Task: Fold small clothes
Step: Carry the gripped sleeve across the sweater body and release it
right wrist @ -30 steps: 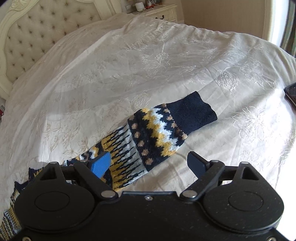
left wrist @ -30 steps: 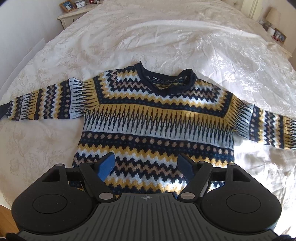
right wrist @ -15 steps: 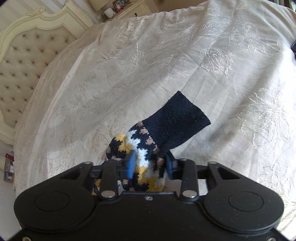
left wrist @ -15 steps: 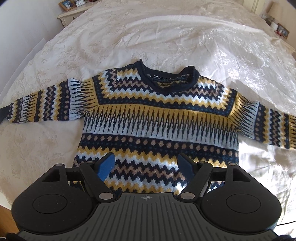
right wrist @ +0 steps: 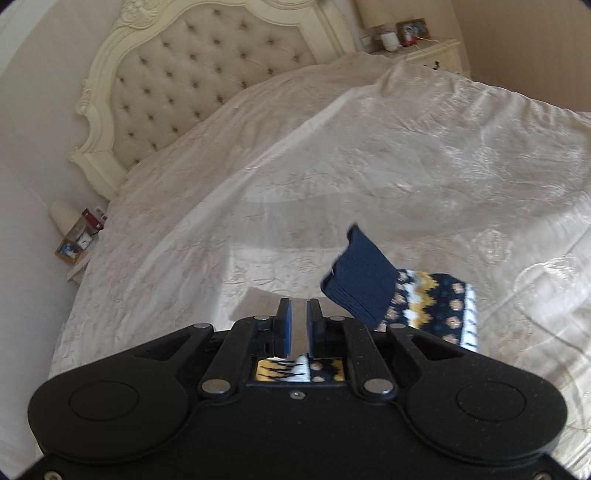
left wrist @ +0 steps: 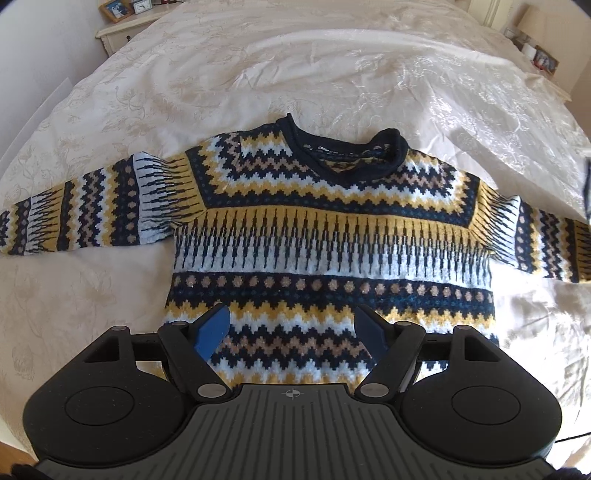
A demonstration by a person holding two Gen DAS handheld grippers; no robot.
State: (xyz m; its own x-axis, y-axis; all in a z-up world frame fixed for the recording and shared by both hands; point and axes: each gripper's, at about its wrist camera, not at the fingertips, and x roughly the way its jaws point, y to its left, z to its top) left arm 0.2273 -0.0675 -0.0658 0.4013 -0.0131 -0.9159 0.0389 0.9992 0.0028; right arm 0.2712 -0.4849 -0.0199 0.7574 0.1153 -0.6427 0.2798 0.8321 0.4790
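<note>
A navy, yellow and white patterned sweater [left wrist: 325, 229] lies face up on the white bedspread [left wrist: 332, 74], its left sleeve [left wrist: 85, 218] stretched out flat. My left gripper [left wrist: 291, 326] hangs open just above the hem, with nothing between its blue pads. In the right wrist view my right gripper [right wrist: 299, 325] is shut on the sweater's right sleeve [right wrist: 436, 306]. Patterned knit shows under the fingers. The navy cuff [right wrist: 364, 288] sticks up to the right of them, lifted off the bed.
A tufted cream headboard [right wrist: 192, 85] stands at the far end of the bed. Nightstands with small items flank it [right wrist: 74, 251] [right wrist: 424, 48]. One nightstand [left wrist: 122, 22] also shows at the top left of the left wrist view.
My right gripper shut on the sleeve near the cuff, lifted it off the bed and swung to face the headboard. The left gripper stayed open over the hem.
</note>
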